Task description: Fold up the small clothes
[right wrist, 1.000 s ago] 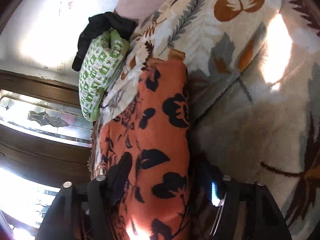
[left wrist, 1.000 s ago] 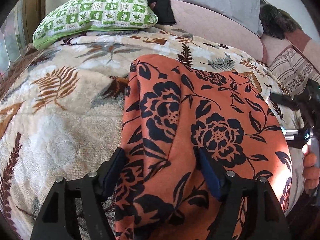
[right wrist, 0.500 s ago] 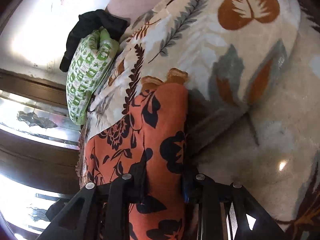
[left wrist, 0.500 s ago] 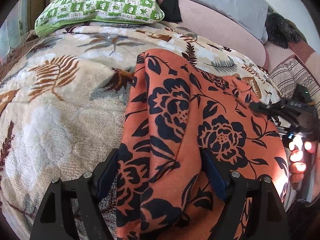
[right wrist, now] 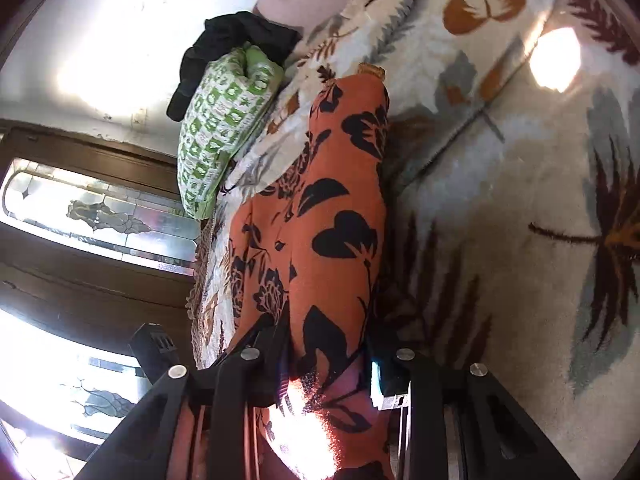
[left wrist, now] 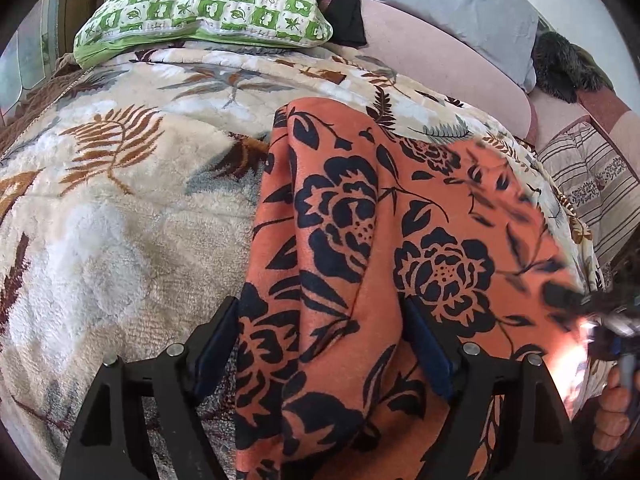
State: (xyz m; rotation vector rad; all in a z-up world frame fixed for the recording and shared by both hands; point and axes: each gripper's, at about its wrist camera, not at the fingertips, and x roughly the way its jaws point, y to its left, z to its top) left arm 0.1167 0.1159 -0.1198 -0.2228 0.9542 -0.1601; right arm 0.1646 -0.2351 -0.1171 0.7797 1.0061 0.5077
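Right gripper (right wrist: 326, 364) fingers pinch the orange black-flowered cloth (left wrist: 360, 280); left gripper (left wrist: 320, 344) fingers straddle it wide; bare cream leaf-print plush blanket (left wrist: 120, 240) at nine o'clock.

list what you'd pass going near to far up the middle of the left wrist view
left gripper → orange floral garment → leaf-print blanket → green checked pillow → black clothing

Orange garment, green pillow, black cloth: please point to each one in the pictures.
Orange garment (left wrist: 360, 260), left wrist view: its flower print.
Green pillow (left wrist: 208, 8), left wrist view: its top face.
Black cloth (right wrist: 236, 40), right wrist view: its middle folds.
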